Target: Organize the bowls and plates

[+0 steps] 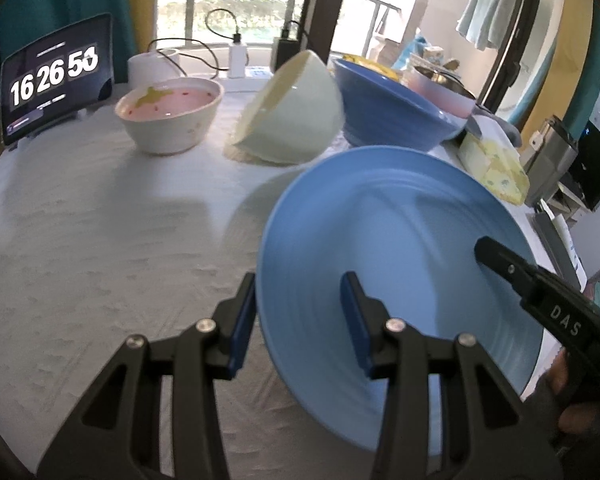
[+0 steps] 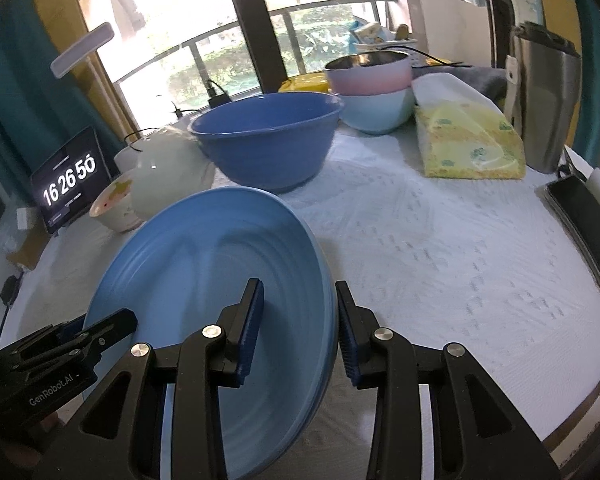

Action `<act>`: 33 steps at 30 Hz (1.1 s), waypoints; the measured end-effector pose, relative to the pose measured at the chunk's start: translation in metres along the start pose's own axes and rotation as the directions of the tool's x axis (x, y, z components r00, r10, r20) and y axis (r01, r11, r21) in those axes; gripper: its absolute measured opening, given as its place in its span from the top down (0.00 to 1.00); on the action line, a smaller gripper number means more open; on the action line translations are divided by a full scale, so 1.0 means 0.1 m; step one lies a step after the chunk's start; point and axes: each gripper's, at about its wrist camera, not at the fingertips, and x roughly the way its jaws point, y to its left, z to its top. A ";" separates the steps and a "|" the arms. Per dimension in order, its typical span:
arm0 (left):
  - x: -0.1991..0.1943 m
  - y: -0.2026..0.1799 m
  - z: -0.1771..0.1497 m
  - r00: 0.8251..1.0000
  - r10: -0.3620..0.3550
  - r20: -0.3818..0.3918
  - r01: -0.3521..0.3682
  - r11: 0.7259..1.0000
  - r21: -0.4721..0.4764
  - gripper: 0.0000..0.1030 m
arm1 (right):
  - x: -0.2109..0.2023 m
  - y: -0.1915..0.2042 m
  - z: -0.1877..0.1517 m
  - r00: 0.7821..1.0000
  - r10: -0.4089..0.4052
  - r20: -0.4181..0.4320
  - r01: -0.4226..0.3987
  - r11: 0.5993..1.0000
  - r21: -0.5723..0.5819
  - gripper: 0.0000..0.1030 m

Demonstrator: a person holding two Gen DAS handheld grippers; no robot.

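Observation:
A wide blue plate (image 1: 400, 220) (image 2: 204, 248) hangs tilted above the white table (image 2: 440, 260), with its shadow on the cloth below. My left gripper (image 1: 300, 316) is shut on the plate's left rim, one pad inside and one outside. My right gripper (image 2: 300, 320) is shut on the opposite rim in the same way. Each gripper shows in the other's view, the right one (image 1: 500, 264) and the left one (image 2: 112, 324). Behind stand a deep blue bowl (image 1: 384, 108) (image 2: 268, 140), a pale green bowl (image 1: 296, 116) (image 2: 164, 176) tipped on its side, and a white bowl with a pink inside (image 1: 168, 120) (image 2: 114, 204).
A pink bowl (image 2: 370, 72) sits in a light blue bowl (image 2: 380, 112) at the back. A yellow tissue pack (image 2: 464, 144), a steel canister (image 2: 544, 100) and a dark flat device (image 2: 584, 220) line the right edge. A tablet clock (image 1: 56, 76) and chargers stand at the far left.

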 end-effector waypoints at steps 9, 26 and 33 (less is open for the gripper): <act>-0.14 0.34 -0.03 0.999 0.031 0.025 -0.030 0.998 -0.047 0.58 | 0.06 0.35 0.02 1.000 0.025 -0.005 -0.026 0.998 -0.048 0.64; -0.31 1.02 -0.07 0.996 0.081 0.046 -0.074 0.986 -0.146 0.58 | 0.25 1.04 0.02 0.997 0.074 -0.036 -0.078 0.989 -0.126 0.64; -0.36 1.32 -0.07 0.993 0.106 0.048 -0.095 0.979 -0.182 0.58 | 0.39 1.33 0.01 0.994 0.098 -0.055 -0.105 0.984 -0.146 0.64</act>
